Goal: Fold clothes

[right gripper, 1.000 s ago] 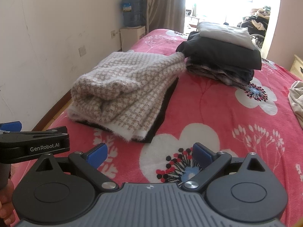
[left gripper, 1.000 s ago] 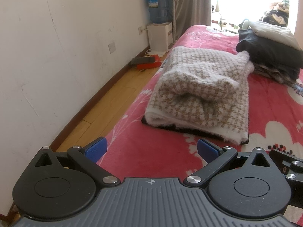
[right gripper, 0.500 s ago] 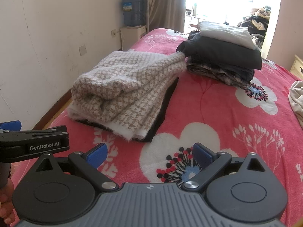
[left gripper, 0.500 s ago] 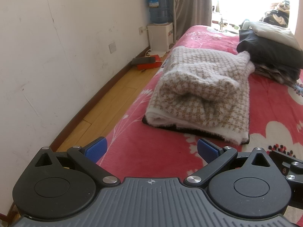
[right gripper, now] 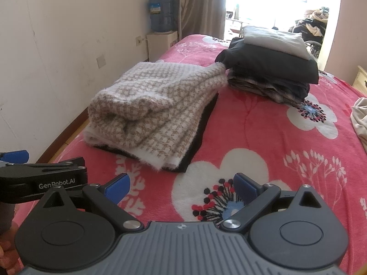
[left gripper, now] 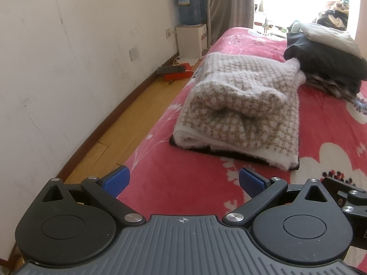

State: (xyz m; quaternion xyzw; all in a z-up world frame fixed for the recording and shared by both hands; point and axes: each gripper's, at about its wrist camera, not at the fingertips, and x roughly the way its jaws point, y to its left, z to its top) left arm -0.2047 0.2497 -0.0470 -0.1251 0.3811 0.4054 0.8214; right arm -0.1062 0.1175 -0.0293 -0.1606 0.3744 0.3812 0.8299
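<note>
From the left wrist, we are holding the left gripper [left gripper: 182, 181] with jaws spread wide and empty above the pink floral blanket [left gripper: 179, 190]; the folded houndstooth sweater [left gripper: 240, 107] is lying at twelve o'clock.

From the right wrist, our right gripper [right gripper: 181, 184] is likewise gaping, gripping nothing; the sweater is sitting at eleven o'clock, its far corner touching the stack of folded clothes [right gripper: 273, 61] at one o'clock.

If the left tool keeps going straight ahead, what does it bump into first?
Probably the folded sweater. The left tool is open and empty, hovering over the red blanket, and the sweater lies straight ahead. If it tilts downward, it may touch the blanket first; depth is hard to judge.
</note>
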